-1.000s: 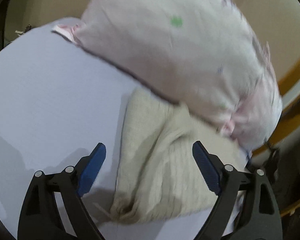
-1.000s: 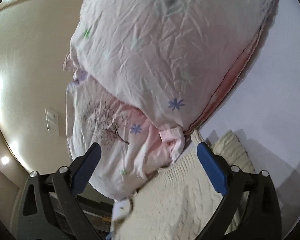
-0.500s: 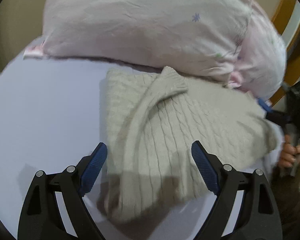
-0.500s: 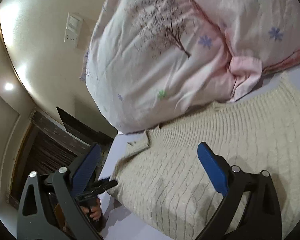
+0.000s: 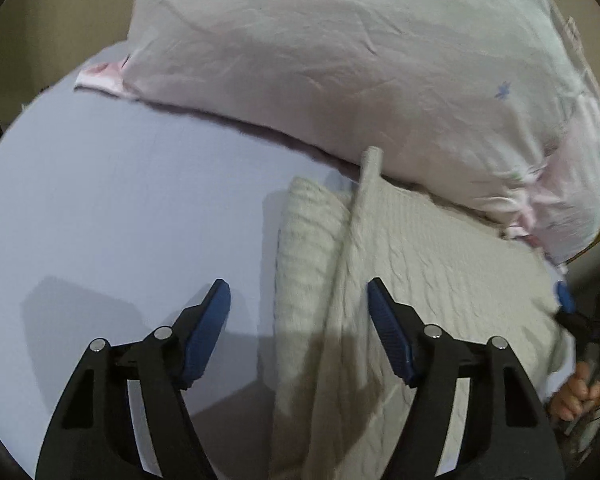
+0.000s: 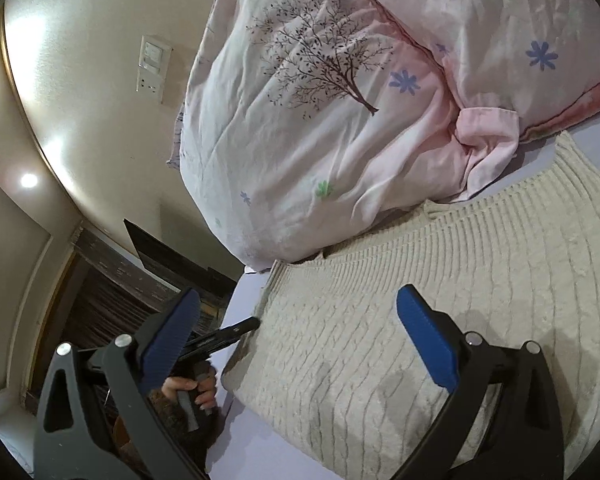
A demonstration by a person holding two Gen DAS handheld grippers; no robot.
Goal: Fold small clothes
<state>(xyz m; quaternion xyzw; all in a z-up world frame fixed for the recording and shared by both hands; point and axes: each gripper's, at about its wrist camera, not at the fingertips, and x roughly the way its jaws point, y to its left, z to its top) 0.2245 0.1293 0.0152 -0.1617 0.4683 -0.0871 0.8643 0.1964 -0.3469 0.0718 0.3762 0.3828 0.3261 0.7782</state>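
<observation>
Left wrist view: I see the lavender bed (image 5: 120, 208), then the pink pillow (image 5: 340, 64) lying along its far side. Cream knit sweater (image 5: 412, 280) lies flat on the bed, its far edge touching the pillow. My left tongs (image 5: 298, 300) are spread over its folded edge, holding nothing. Right tongs (image 6: 296, 316) are likewise spread above the knit (image 6: 440, 280), empty.

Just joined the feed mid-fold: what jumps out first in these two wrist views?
The cream cable-knit sweater dominates, spread on the lavender sheet below both open grippers, the left gripper and the right gripper. Behind it, against its far edge, lie the big pink floral pillows, one printed with a dark tree. A sweater sleeve lies folded across the body in the left view.
</observation>
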